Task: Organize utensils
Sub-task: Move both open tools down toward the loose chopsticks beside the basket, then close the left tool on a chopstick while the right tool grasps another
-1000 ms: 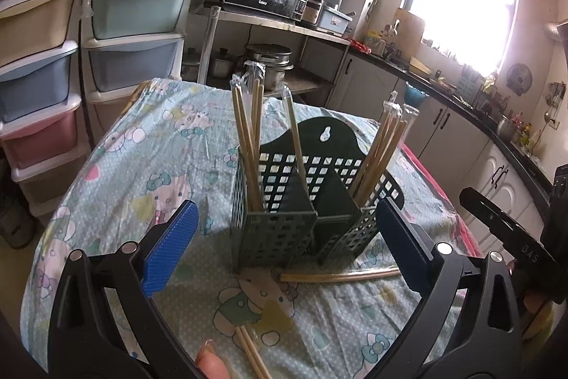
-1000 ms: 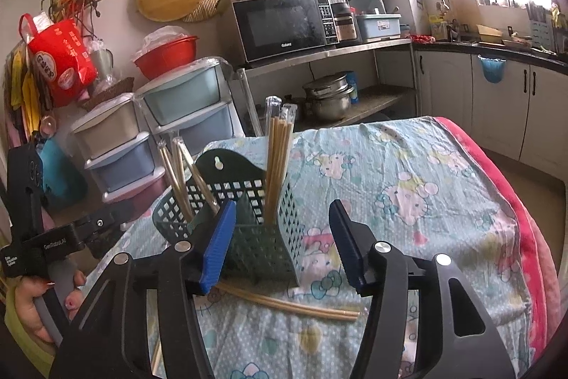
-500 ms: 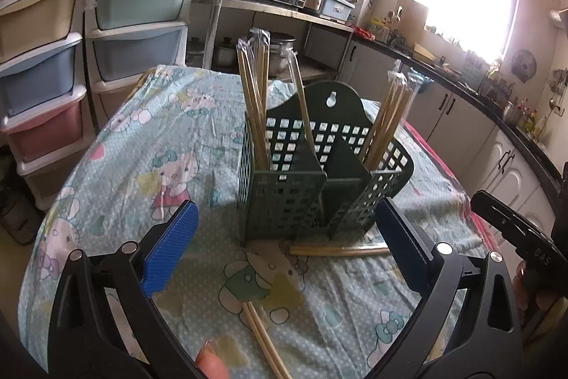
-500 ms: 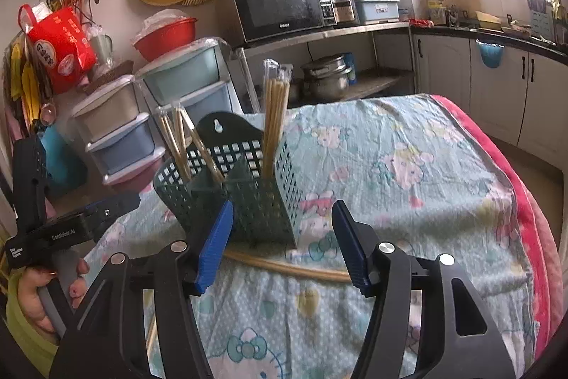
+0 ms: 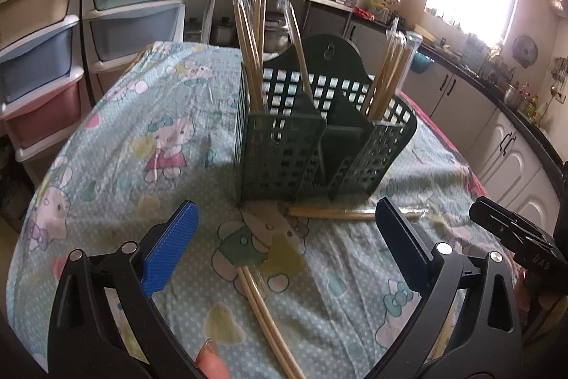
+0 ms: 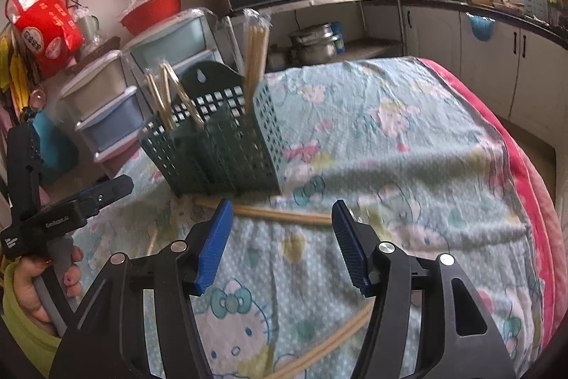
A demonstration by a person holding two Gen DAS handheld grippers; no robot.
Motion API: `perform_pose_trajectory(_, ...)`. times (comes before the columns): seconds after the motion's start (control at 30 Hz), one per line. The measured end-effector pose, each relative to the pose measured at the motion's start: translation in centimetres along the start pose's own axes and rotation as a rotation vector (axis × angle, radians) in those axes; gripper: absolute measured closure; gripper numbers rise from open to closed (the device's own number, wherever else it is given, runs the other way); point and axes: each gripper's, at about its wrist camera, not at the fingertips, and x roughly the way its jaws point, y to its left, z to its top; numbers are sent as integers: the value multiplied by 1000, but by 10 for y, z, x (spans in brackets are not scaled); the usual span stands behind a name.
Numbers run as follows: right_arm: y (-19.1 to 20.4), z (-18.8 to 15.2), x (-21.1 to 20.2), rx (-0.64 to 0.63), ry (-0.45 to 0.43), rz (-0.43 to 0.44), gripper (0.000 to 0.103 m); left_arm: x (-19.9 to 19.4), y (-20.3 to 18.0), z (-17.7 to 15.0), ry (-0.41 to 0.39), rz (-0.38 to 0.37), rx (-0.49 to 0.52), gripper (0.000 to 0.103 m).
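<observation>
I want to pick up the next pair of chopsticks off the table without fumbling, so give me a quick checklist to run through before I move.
1. Right gripper open and holding nothing: ok.
2. Left gripper open and holding nothing: ok.
3. Loose chopsticks in front of the holder lie flat on the tablecloth, clear of other items: ok.
4. Right gripper lined up over that pair: ok; the pair runs across between its fingers.
5. Green holder upright, compartments open at the top: ok.
6. Second loose pair out of the way: ok, nearer the left gripper.
</observation>
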Motion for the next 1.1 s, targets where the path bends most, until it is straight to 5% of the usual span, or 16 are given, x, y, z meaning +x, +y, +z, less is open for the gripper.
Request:
perform_pose_trajectory(0.53, -21, -35, 9, 57, 113, -39, 47, 23, 21, -40, 152, -22, -57, 12)
perform_pose_trajectory(0.7, -35, -46, 10, 94, 153, -62, 47, 30, 21, -44, 190, -40, -61, 36)
perform_pose_trajectory(1.03, -55, -59, 16, 148, 198, -101, 47, 45, 24, -52, 231, 21, -50, 36)
perform_pose_trajectory(1.1, -54, -56, 19, 144, 194, -110, 47, 47, 23, -52, 225, 41, -36, 43)
